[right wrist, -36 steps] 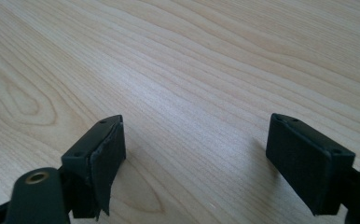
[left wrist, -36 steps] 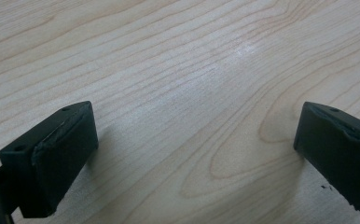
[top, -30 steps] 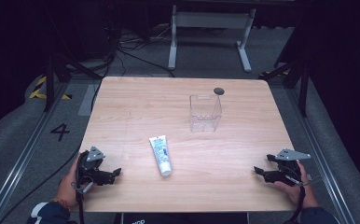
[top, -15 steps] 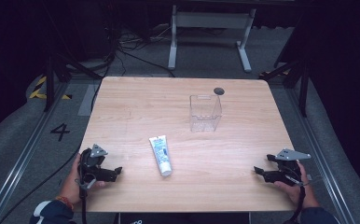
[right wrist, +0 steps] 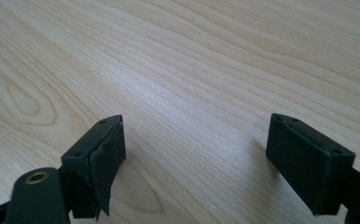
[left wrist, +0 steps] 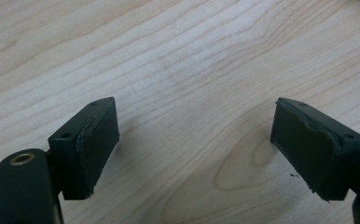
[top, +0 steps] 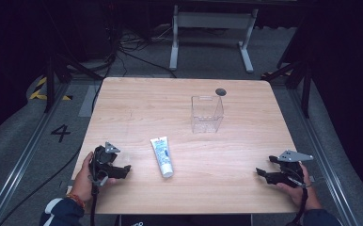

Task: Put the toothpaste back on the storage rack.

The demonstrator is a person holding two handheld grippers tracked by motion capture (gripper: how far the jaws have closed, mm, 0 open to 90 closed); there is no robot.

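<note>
Room: dark floor with cables and a white frame stand beyond the wooden table.
High view, tube: a white toothpaste tube lies flat near the table's middle, cap toward the near edge.
High view, box: a clear plastic box stands upright, far right of the tube and well apart from it.
High view, left: the left gripper sits at the near left, just left of the tube and not touching it.
High view, right: the right gripper rests at the near right edge, well apart from both things.
Left gripper view: jaws spread wide with bare wood between them; they have just been closing a little.
Right gripper view: jaws wide apart over bare wood, nothing between them.
</note>
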